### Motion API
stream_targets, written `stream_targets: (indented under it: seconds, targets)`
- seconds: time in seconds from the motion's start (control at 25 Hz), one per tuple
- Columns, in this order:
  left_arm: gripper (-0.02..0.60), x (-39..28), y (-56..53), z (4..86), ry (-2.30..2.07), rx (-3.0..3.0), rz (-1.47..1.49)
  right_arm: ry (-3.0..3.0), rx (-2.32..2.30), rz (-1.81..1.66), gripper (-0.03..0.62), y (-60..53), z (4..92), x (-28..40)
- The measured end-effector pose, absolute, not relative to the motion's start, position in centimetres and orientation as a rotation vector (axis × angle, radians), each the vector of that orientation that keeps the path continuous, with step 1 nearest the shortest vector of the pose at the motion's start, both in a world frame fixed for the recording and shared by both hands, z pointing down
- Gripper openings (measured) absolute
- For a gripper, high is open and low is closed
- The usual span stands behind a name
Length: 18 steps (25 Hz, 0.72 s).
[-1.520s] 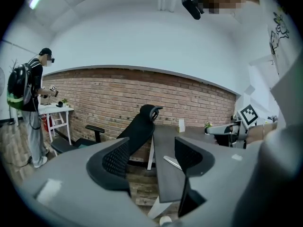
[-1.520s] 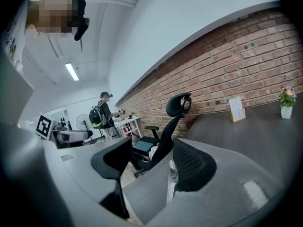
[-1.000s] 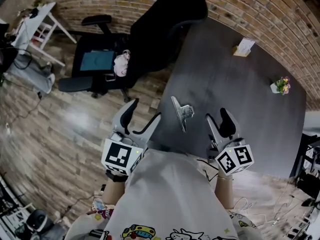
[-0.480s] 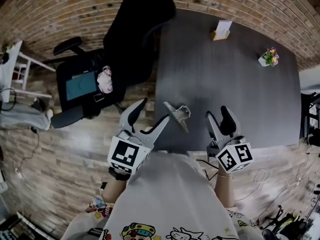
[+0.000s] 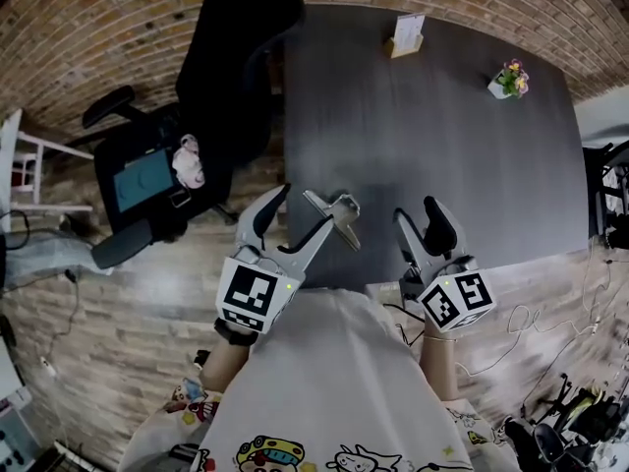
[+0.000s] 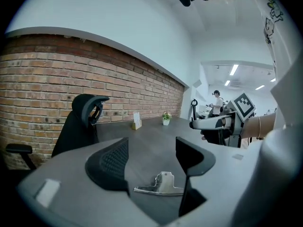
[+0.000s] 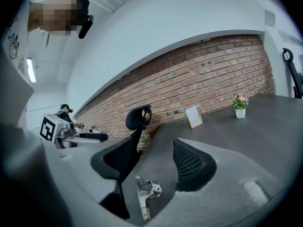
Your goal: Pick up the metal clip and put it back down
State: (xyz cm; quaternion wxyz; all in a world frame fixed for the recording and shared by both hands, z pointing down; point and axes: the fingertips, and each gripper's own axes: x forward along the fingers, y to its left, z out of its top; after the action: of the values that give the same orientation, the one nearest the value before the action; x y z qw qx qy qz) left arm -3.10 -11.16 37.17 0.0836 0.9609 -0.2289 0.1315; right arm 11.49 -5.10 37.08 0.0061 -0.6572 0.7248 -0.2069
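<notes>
The metal clip (image 5: pixel 332 214) lies flat on the dark table (image 5: pixel 432 116), close to its near left corner. My left gripper (image 5: pixel 300 214) is open just left of the clip, its right fingertip (image 5: pixel 329 226) right beside it. In the left gripper view the clip (image 6: pixel 161 184) sits on the table ahead between the jaws, not held. My right gripper (image 5: pixel 415 212) is open, a short way right of the clip, and holds nothing. From the right gripper view the clip (image 7: pixel 144 193) shows low between the jaws.
A black office chair (image 5: pixel 211 77) stands at the table's left edge. A card stand (image 5: pixel 406 33) and a small flower pot (image 5: pixel 506 79) sit at the far side. A brick wall (image 6: pixel 42 70) runs behind. A person (image 6: pixel 217 103) stands far off.
The head view has swung, so the table looks turned. My left gripper has come in closer to the clip. The clip stays on the table.
</notes>
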Motion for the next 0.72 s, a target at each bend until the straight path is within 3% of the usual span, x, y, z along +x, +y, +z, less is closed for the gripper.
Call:
stream_targets:
  seconds: [0.72]
  targets:
    - [0.333, 3.1, -9.1, 44.6, -0.563, 2.795, 0.606, 2.310, -1.990, -0.769, 0.270, -4.8, 40.6, 13.2]
